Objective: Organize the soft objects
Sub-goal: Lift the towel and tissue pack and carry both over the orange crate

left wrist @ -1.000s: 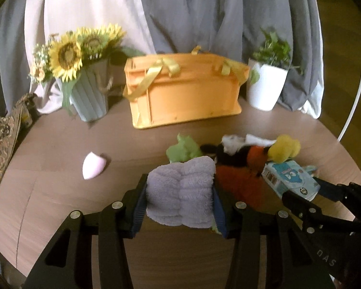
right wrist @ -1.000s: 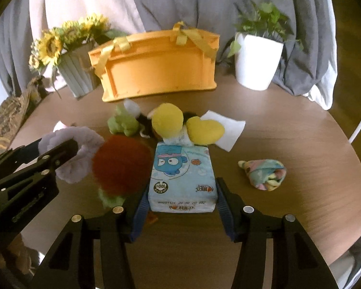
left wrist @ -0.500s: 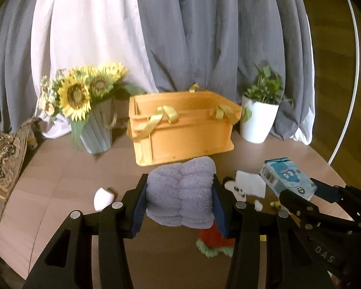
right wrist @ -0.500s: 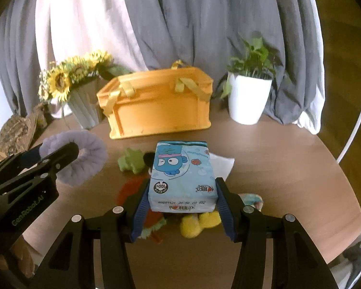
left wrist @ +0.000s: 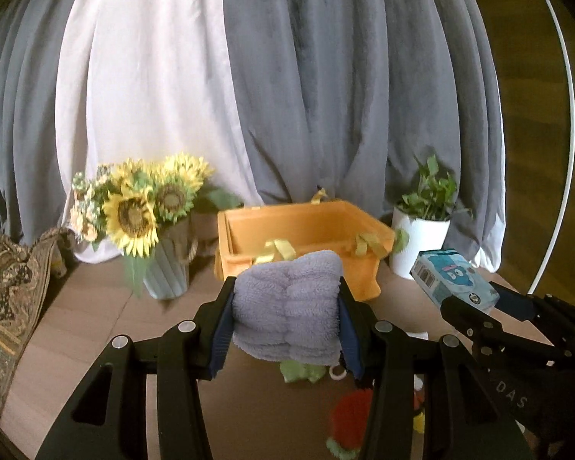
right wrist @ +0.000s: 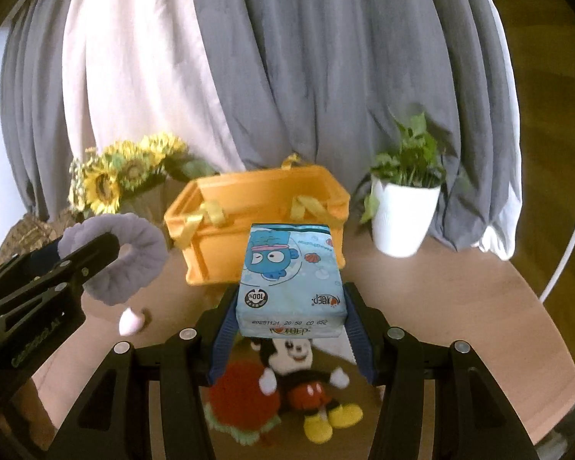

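My left gripper [left wrist: 285, 312] is shut on a folded grey fluffy towel [left wrist: 287, 306], held high above the table in front of the orange basket [left wrist: 306, 241]. My right gripper [right wrist: 289, 303] is shut on a blue tissue pack [right wrist: 289, 280] with a cartoon face, also raised, facing the basket [right wrist: 257, 226]. The tissue pack [left wrist: 452, 280] shows at the right of the left wrist view, the towel [right wrist: 122, 253] at the left of the right wrist view. On the table below lie a Mickey Mouse plush [right wrist: 299, 375], a red fuzzy toy [right wrist: 241, 398] and a green soft toy [left wrist: 303, 372].
A sunflower vase [left wrist: 165, 264] stands left of the basket and a white potted plant [left wrist: 418, 245] right of it. A pink sponge [right wrist: 128, 322] lies on the round wooden table [right wrist: 460, 326]. Grey and white curtains hang behind. A patterned cloth [left wrist: 7, 287] lies at the far left.
Both grippers have risen well above the table with their loads and tilted up. The basket's open top now shows, and the toys on the table have dropped low in both views.
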Available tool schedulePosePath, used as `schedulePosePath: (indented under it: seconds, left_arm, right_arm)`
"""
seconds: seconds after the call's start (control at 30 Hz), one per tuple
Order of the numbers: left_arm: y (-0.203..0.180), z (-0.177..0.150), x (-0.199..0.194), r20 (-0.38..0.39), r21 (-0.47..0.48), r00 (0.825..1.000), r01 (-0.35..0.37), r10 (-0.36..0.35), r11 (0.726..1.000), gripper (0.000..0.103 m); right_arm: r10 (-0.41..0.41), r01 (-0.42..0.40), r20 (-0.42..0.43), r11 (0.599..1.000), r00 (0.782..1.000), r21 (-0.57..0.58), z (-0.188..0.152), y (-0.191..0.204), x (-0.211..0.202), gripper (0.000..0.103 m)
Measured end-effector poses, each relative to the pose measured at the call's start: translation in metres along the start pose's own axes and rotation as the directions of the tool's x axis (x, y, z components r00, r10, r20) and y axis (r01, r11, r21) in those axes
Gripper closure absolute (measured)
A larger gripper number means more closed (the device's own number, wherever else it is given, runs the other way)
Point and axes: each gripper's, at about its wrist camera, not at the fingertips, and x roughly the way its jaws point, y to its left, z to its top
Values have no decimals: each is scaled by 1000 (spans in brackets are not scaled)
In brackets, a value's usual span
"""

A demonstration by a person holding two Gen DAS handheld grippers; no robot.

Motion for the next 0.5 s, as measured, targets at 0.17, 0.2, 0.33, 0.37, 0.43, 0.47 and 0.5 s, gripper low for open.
schedulePosePath:
  seconds: [0.17,0.2,0.33,0.37,0.43,0.47,0.5]
  left_arm:
    - [7,15,8,37,0,999,-6,6,1000,56]
    - [8,18,9,45,2,999,-8,8,1000,56]
    - [12,32,17,84,6,996,-17,17,1000,56]
    - [13,35,19,92,5,996,-19,18,1000,56]
    - [15,40,23,105,6,994,-20,19,1000,56]
    - [16,44,26,115,6,993,-21,20,1000,56]
    - [17,47,28,121,6,992,-21,20,1000,56]
  right_arm:
    - [5,-6,52,1000,999,1,19,4,7,50]
    - [6,-6,58,1000,998,1,22,5,9,50]
    - [12,-12,87,1000,996,3,36,7,17,50]
    - [12,-13,96,1000,995,2,39,8,19,50]
    - [11,-12,113,1000,994,0,46,10,22,50]
    - [11,-11,122,1000,992,-1,49,11,23,50]
    - [11,-11,130,1000,991,-1,52,11,25,50]
